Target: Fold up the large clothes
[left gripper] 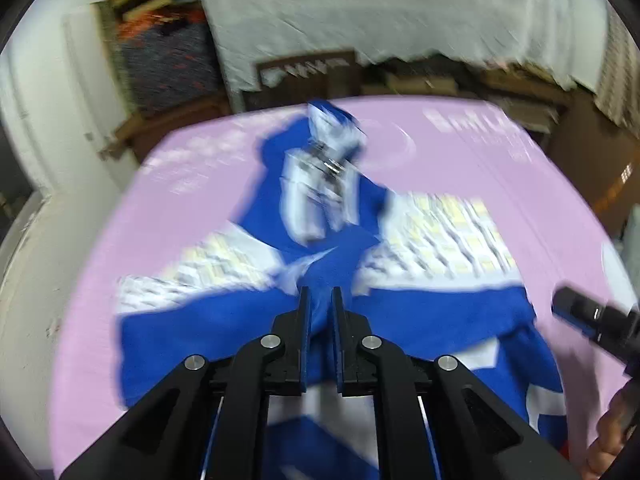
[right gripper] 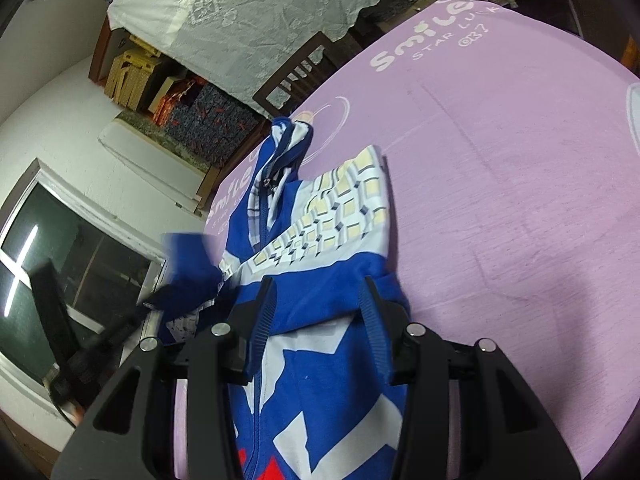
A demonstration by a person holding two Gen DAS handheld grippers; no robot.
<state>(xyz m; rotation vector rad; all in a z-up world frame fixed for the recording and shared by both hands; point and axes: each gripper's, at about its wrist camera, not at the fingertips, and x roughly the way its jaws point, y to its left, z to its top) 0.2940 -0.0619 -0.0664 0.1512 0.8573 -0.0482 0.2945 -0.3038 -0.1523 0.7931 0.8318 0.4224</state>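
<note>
Left gripper clamps a blue fold of the jacket (blurred). Right view alone shows the right gripper spread over the jacket, near the table's left edge.

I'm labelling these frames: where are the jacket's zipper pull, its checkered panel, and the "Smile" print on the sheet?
zipper pull [right gripper: 265,181], right wrist view, metal tab.
checkered panel [right gripper: 340,216], right wrist view, panel's middle.
"Smile" print [right gripper: 424,30], right wrist view, middle letters.

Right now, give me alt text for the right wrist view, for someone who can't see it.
The right gripper hovers open over a blue and white zip-up jacket spread on a pink printed bedsheet. At left, the left gripper lifts a bunch of the jacket's blue fabric beside a dark window.
</note>
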